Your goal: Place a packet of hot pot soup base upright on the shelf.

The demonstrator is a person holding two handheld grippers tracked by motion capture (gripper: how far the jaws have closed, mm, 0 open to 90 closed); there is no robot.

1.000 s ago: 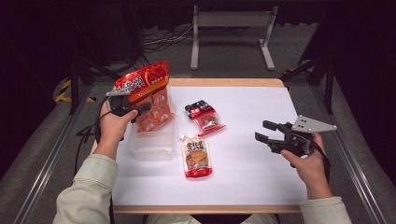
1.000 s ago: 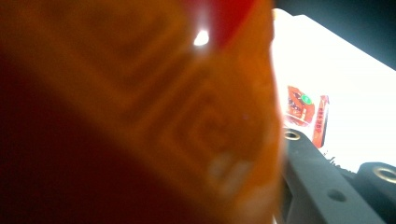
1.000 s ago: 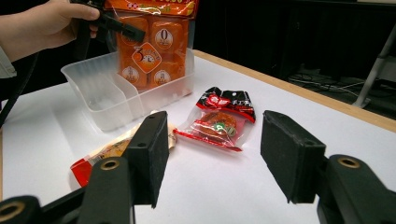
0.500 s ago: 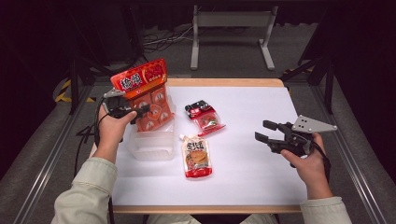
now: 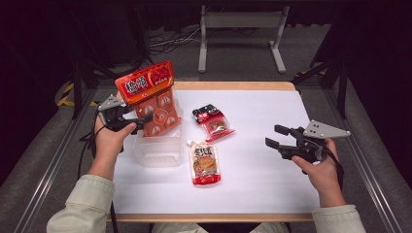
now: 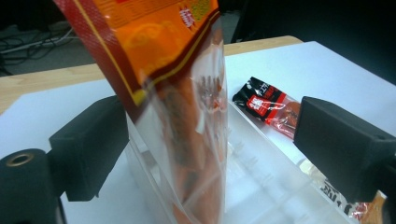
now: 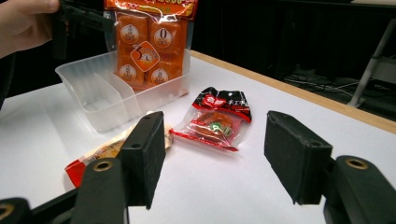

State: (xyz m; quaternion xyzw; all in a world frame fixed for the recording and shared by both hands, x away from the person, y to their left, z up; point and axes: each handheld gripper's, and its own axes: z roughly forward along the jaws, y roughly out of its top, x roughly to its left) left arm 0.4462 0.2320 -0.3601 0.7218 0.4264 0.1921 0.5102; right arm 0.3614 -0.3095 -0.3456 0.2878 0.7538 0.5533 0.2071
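The left gripper (image 5: pixel 141 121) – jaws just opening, spread around it – is releasing the light, crinkly, slippery snack bag (image 5: pixel 151 98) standing in the clear tray (image 5: pixel 158 150) near the table's far-left corner – best pinched at its stiff top seal.

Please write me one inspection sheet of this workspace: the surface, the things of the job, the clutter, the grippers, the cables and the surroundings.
Surface: white table top with a wooden edge, bare where nothing lies.
Job's things: orange snack bag stands upright in the clear plastic tray, leaning on its far wall.
Clutter: red-and-black packet and sauce pouch lie flat beside the tray.
Grippers: left gripper has just been opening; the bag is between its jaws, the far jaw clear of it. Right gripper is open, holding nothing, above the table's right side.
Cables: a black one hangs from the left gripper; more lie on the floor behind.
Surroundings: grey floor, a metal stand, dark background.
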